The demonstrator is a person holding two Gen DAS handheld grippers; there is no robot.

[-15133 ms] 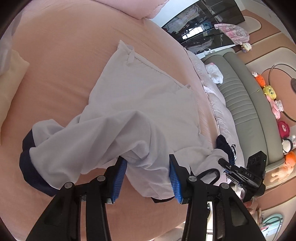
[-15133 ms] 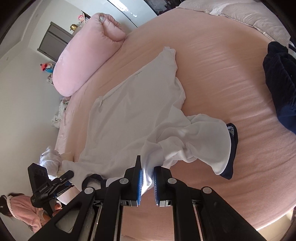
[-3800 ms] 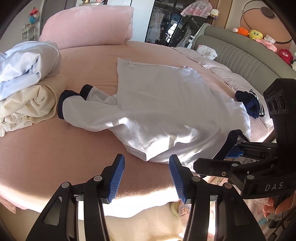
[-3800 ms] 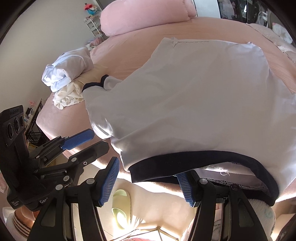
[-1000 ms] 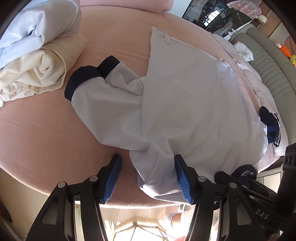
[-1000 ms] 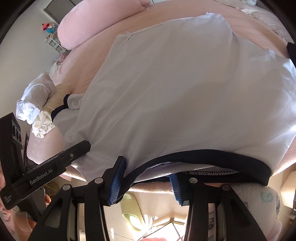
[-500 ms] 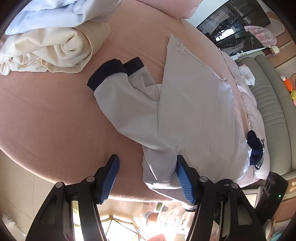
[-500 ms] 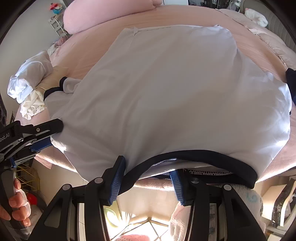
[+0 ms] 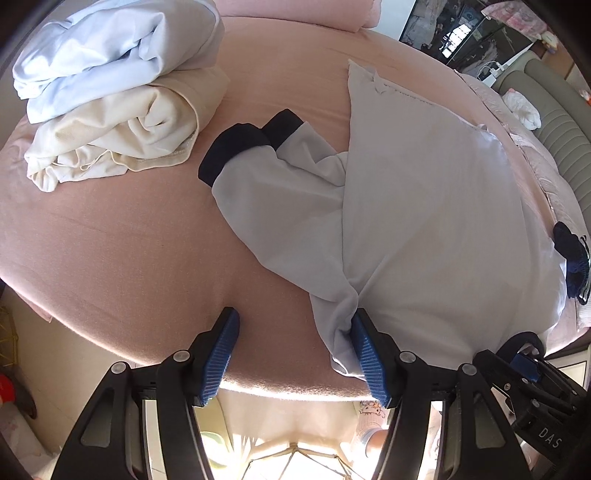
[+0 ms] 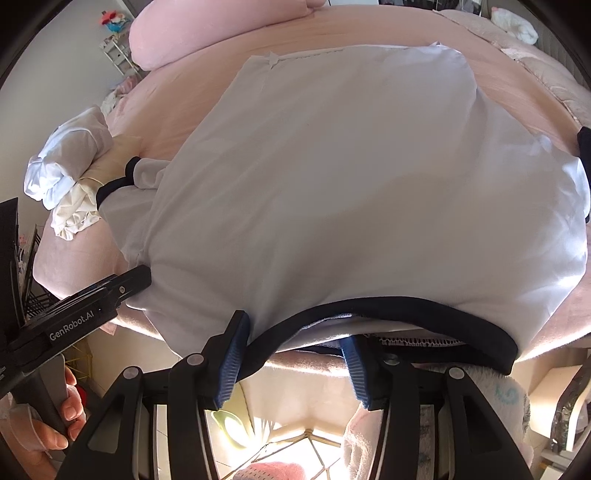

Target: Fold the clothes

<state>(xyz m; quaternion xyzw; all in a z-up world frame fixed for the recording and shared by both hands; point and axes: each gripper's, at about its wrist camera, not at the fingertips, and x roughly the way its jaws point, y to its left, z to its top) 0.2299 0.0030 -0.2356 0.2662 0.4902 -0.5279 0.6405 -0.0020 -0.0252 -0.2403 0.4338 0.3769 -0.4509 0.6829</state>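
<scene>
A white sweatshirt (image 9: 436, 206) with navy cuffs and hem lies spread flat on the round pink bed (image 9: 110, 236). One sleeve (image 9: 273, 192) is folded out to the left, its navy cuff (image 9: 236, 147) pointing at the clothes pile. My left gripper (image 9: 293, 354) stands open at the bed's near edge. The shirt's lower left corner (image 9: 340, 325) rests against its right pad. My right gripper (image 10: 293, 363) is open over the navy hem (image 10: 388, 306), which hangs off the bed edge and runs across the gap between its jaws.
A pile of folded clothes, pale blue (image 9: 110, 48) on cream (image 9: 122, 129), sits at the bed's left. A dark garment (image 9: 572, 254) lies at the right edge. A pink pillow (image 10: 207, 29) is at the back. A hand (image 10: 55, 417) holds the left gripper's handle.
The left view has swung left: the shirt corner, earlier between the left jaws, now lies against the right pad. The right gripper has stayed at the hem, jaws slightly wider.
</scene>
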